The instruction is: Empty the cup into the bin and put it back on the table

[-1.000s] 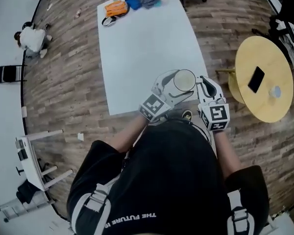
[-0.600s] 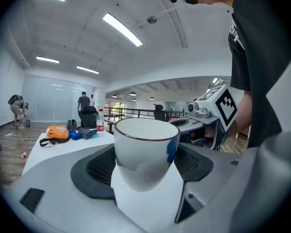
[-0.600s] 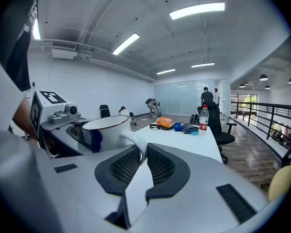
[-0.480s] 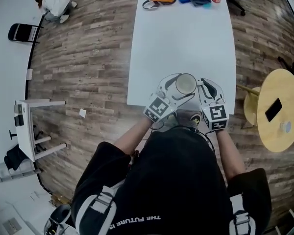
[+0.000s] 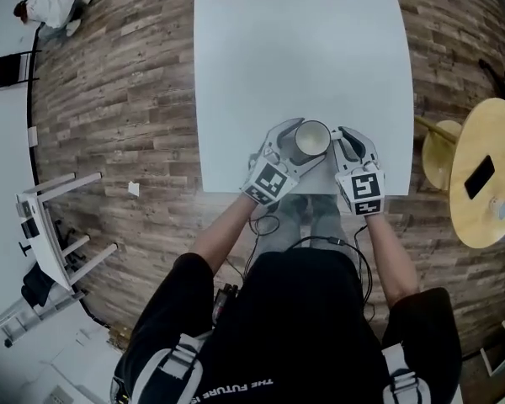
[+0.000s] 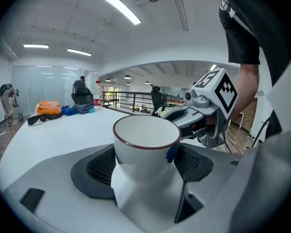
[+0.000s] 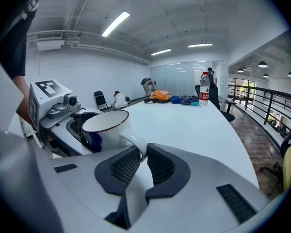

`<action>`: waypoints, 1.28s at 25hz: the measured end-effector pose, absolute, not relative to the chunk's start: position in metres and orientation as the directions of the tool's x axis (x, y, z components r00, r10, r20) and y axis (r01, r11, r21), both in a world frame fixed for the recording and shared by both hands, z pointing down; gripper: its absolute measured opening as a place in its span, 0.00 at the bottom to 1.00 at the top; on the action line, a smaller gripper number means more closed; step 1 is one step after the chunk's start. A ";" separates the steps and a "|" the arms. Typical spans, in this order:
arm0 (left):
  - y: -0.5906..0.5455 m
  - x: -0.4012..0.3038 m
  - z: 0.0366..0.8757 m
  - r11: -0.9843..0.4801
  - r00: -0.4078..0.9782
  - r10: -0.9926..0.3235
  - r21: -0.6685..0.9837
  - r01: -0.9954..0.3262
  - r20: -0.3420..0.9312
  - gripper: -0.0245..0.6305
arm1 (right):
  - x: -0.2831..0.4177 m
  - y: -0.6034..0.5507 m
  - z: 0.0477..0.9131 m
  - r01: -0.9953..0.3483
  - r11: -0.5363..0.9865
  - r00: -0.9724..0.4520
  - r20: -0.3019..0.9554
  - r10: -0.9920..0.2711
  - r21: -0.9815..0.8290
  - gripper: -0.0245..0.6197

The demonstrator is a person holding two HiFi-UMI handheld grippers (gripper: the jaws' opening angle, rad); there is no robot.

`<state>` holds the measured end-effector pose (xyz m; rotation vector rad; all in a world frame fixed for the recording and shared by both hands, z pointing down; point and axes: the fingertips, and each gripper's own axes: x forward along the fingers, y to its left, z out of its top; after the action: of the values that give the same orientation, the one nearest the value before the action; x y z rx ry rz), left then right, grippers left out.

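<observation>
At far left of the head view, a black folding chair (image 5: 6,71) on the wooden floor (image 5: 126,99), well apart from the white table (image 5: 303,49). Next, the left tool (image 5: 295,151), reaching in over the table's near edge and clenched on the body of the cup (image 5: 312,139); in the left gripper view, dark mesh pads (image 6: 99,168) on either side of the white wall and pressed against it, with a blue bit showing at the cup's right flank. Cup upright, mouth up, a thin dark red line round the rim, inside white and bare; held just over the near edge of the table, between the two tools; cannot tell whether its base touches the tabletop. Handle turned toward the person's right. There, the right tool (image 5: 347,144), jaws almost together and grasping that handle, the loop pinched between the ribbed pads in the right gripper view. At the far end of the table, seen past the cup from the tools: an orange bag (image 7: 160,95), blue and grey bundles just beside it, a water bottle (image 7: 204,95) upright. Off to the right of the table, well apart, a round yellow table (image 5: 475,217) with a dark phone (image 5: 480,176) lying flat on it.
</observation>
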<state>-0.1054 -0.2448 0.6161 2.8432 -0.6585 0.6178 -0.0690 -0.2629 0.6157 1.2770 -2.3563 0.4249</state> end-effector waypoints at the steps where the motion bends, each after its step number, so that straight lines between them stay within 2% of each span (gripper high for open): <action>1: -0.247 -0.106 0.622 -0.890 0.818 -0.383 0.064 -0.451 0.429 0.60 | -0.070 -0.265 0.621 -0.845 0.531 -0.485 0.507 -0.712 -0.063 0.12; 14: -0.248 -0.100 0.628 -0.887 0.825 -0.391 0.071 -0.456 0.408 0.60 | -0.065 -0.266 0.631 -0.849 0.520 -0.488 0.507 -0.710 -0.090 0.12; 23: -0.237 -0.120 0.622 -0.872 0.786 -0.438 0.005 -0.489 0.437 0.60 | -0.052 -0.248 0.623 -0.878 0.475 -0.424 0.537 -0.729 -0.047 0.17; 28: -0.220 -0.159 0.595 -0.812 0.742 -0.529 0.010 -0.584 0.413 0.60 | -0.049 -0.231 0.592 -0.898 0.440 -0.378 0.512 -0.771 0.001 0.17; 32: -0.198 -0.186 0.537 -0.727 0.698 -0.635 0.049 -0.685 0.331 0.60 | -0.055 -0.204 0.541 -0.904 0.428 -0.383 0.439 -0.813 0.004 0.17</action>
<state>-0.1863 -0.1984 0.5373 2.7365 -1.0732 0.4394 -0.0551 -0.2044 0.5409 1.4644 -2.3115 0.3337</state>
